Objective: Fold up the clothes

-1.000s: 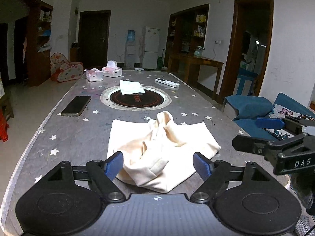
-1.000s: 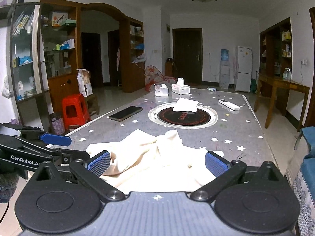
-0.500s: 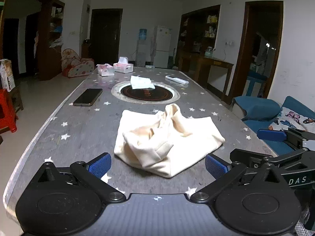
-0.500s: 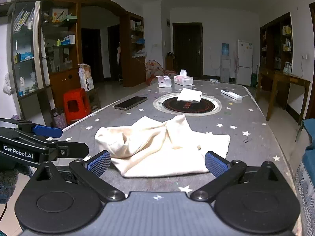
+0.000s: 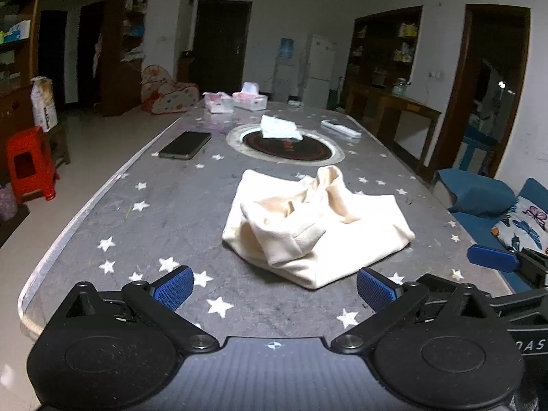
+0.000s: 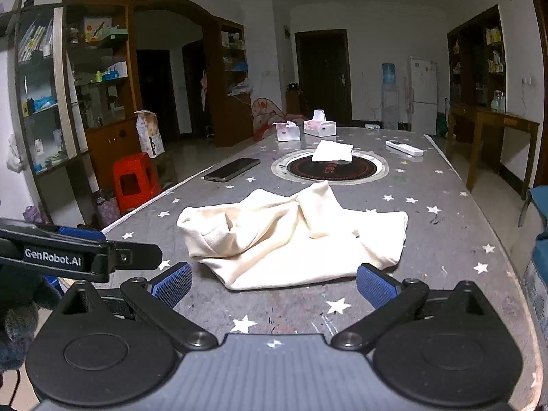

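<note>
Star-patterned desk carries a crumpled cream garment, soft and limp; grip a hem corner, both grippers' jaws standing wide and empty.

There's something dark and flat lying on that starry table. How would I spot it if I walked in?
Start at the round black hotplate sunk in the middle of the grey table. Just left of it lies the phone, alone near that edge. It is the only dark, glossy slab there; its neighbours are pale.

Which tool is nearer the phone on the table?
Left. The left tool is on the phone's side of the cream garment; the right tool is further right, phone far left.
</note>
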Demonstrator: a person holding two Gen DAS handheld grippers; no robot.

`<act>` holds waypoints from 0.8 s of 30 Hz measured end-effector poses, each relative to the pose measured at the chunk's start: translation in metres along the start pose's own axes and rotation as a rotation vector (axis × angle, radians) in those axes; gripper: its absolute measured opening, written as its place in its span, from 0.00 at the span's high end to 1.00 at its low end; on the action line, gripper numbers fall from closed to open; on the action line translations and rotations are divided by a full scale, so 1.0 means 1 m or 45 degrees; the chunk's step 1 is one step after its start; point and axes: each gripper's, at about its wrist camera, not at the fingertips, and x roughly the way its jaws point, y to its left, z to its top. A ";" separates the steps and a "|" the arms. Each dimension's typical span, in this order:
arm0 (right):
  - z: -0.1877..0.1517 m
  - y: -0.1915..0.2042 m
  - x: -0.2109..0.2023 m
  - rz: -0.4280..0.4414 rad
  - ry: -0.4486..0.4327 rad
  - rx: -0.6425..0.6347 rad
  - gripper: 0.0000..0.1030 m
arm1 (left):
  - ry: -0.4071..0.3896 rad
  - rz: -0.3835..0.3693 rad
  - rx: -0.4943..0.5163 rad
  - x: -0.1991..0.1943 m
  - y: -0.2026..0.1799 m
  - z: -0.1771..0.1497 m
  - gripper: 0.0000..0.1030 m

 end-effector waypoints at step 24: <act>-0.006 0.005 0.005 0.000 0.044 0.029 0.00 | 0.078 0.044 0.023 0.011 -0.008 -0.010 0.00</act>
